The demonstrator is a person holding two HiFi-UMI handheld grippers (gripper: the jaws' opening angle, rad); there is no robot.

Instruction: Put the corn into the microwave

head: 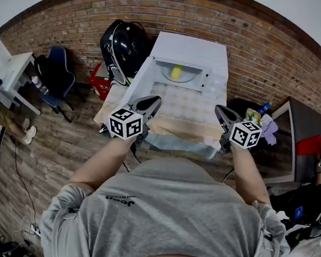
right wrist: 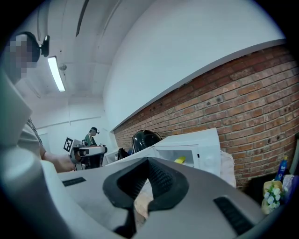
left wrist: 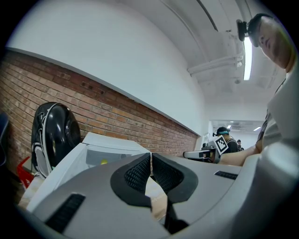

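Head view. Microwave [head: 193, 52] at upper centre, on the far end of the table [head: 179, 113]. Its door [head: 138, 76] opens toward frame left, and the corn [head: 176, 72] lies inside. Left of the microwave is a rounded object [head: 123, 45], possibly a helmet; further left, a chair [head: 55, 75]. The left gripper [head: 153, 101] and right gripper [head: 219, 109] are over the table's near corners.
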